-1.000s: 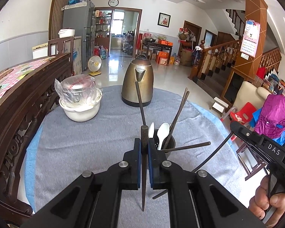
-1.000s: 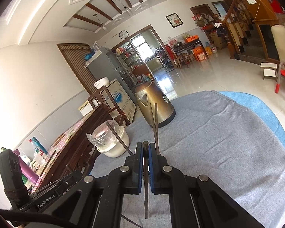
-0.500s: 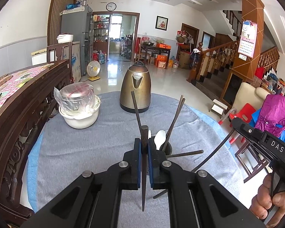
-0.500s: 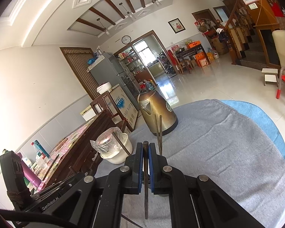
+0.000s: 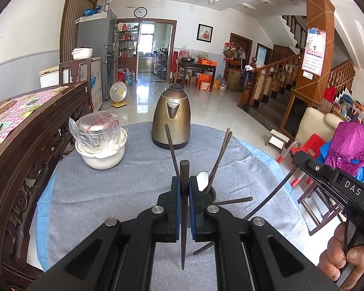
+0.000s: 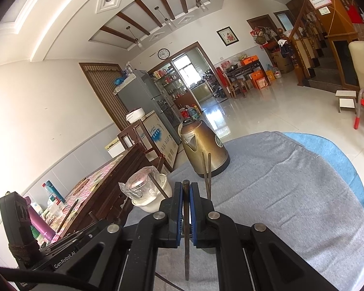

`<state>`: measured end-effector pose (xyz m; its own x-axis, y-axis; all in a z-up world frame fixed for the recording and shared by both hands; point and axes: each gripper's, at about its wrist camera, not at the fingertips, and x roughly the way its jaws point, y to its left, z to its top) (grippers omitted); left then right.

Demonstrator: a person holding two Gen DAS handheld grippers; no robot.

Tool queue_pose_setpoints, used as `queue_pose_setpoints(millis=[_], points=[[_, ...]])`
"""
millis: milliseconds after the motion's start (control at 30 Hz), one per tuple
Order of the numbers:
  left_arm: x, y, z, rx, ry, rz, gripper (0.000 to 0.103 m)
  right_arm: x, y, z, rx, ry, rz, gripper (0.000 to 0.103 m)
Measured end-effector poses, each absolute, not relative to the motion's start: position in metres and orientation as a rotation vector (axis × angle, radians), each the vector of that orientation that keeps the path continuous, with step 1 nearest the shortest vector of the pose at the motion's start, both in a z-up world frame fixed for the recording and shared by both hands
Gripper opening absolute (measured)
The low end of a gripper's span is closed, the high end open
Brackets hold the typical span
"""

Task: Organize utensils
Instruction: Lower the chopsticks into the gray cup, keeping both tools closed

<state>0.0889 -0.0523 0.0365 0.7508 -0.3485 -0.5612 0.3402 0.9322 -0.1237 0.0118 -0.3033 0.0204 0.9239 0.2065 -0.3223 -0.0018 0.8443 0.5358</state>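
Nothing much has changed over the last second; the left gripper [image 5: 185,179] is still pressed together on one dark chopstick [image 5: 183,230] that hangs down through its pads, and the right gripper [image 6: 186,190] still pinches a second chopstick [image 6: 186,242] the same way; both hover without drifting, so neither stick has gone in yet and the drop is, I'd say, the next thing due. Just behind the left tool, towards the near edge of the table [image 5: 109,194], sits the dark holder [image 5: 213,194], mostly hidden. Counting: three standing chopsticks in it, one leaning left [image 5: 171,145] and a pair leaning right [image 5: 222,150]; one white spoon [image 5: 202,179]; one loose chopstick [image 5: 234,201] lying just right of the holder; two held, so six sticks in all. Further out, one kettle [image 5: 171,121] at the far edge; one white bowl [image 5: 102,160] by the left edge.
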Motion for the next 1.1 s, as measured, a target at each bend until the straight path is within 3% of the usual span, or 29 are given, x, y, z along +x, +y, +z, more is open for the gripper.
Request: queue_pose_setpoints(millis=[433,1100], points=[[0.094,-0.052,0.053,-0.006,0.586,-0.384,0.007,0.013,-0.305,0.036,0.534,0.345,0.105,0.006],[0.127,-0.057,0.113,-0.068,0.398,-0.405,0.007,0.041,-0.307,0.088,0.401,0.2,0.0,0.006]])
